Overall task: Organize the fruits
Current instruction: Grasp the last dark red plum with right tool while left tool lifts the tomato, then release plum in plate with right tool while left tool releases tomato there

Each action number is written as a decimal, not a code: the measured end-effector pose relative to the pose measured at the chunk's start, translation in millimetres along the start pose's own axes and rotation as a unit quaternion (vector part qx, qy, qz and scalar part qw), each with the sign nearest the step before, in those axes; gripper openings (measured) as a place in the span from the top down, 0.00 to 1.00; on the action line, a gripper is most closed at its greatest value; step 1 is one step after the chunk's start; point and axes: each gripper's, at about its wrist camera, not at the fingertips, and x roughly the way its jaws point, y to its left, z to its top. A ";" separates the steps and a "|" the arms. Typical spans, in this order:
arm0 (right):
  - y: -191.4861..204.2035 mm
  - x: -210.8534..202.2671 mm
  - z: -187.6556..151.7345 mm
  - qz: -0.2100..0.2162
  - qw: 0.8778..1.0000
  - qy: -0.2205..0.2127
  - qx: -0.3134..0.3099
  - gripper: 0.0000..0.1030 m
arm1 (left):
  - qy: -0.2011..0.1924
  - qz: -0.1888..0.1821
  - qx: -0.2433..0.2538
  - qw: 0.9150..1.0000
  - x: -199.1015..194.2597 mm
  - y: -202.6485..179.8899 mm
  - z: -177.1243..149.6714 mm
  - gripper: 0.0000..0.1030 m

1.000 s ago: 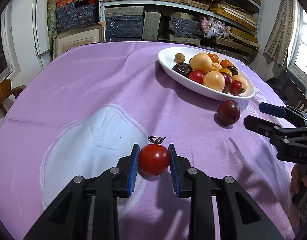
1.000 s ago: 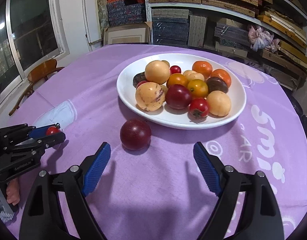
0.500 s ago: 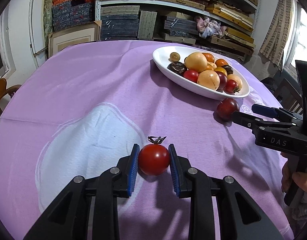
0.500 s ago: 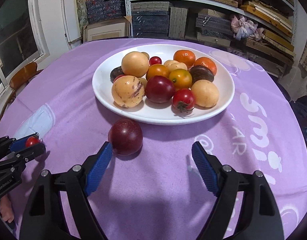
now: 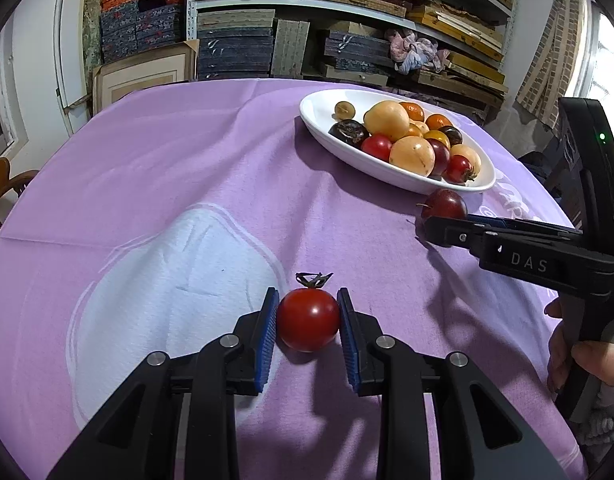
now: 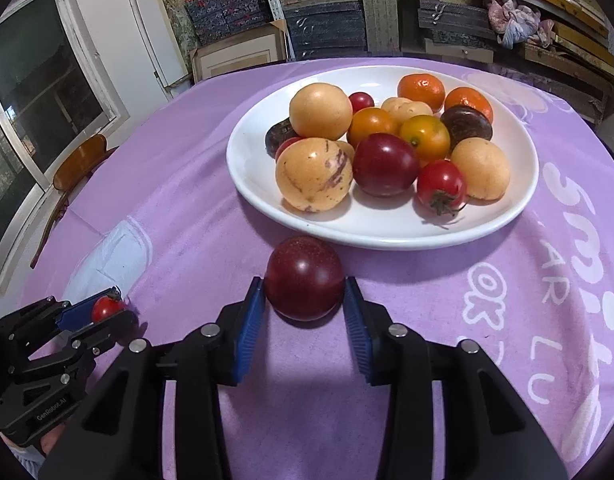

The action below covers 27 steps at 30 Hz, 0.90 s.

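Note:
A white oval plate [image 5: 319,110] [image 6: 243,168] holds several fruits: yellow, orange, red and dark ones. A small red tomato [image 5: 308,319] [image 6: 104,307] rests on the purple tablecloth between the blue pads of my left gripper [image 5: 308,334], which is shut on it. A dark red plum [image 6: 305,278] [image 5: 445,205] lies on the cloth just in front of the plate. My right gripper [image 6: 305,320] [image 5: 447,228] has closed around the plum, its pads touching both sides.
The round table's purple cloth [image 5: 167,168] has a pale print at the left and white lettering [image 6: 567,240] at the right. Shelves with stacked boxes [image 5: 235,48] stand behind the table. A wooden chair [image 6: 75,164] stands at the left.
My right gripper moved forward to the plum and closed from wide open onto it. My left gripper stayed shut on the tomato, in place.

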 end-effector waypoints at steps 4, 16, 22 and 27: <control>-0.1 4.5 5.2 -0.004 1.000 -0.006 0.007 0.54 | 0.000 -0.001 -0.001 1.000 0.1 -0.1 -0.2 0.71; 10.7 -22.5 -22.3 -0.023 0.998 -0.024 -0.057 0.62 | -0.002 -0.003 -0.002 1.000 -0.2 -1.1 -0.2 0.71; 14.0 -62.8 -58.5 -0.025 0.995 -0.039 -0.085 0.62 | -0.014 0.006 0.000 1.000 -5.7 -7.3 -1.5 0.71; 20.2 -96.3 -75.2 -0.018 0.994 -0.064 -0.090 0.62 | -0.035 0.004 0.019 0.999 -19.5 -34.6 6.0 0.71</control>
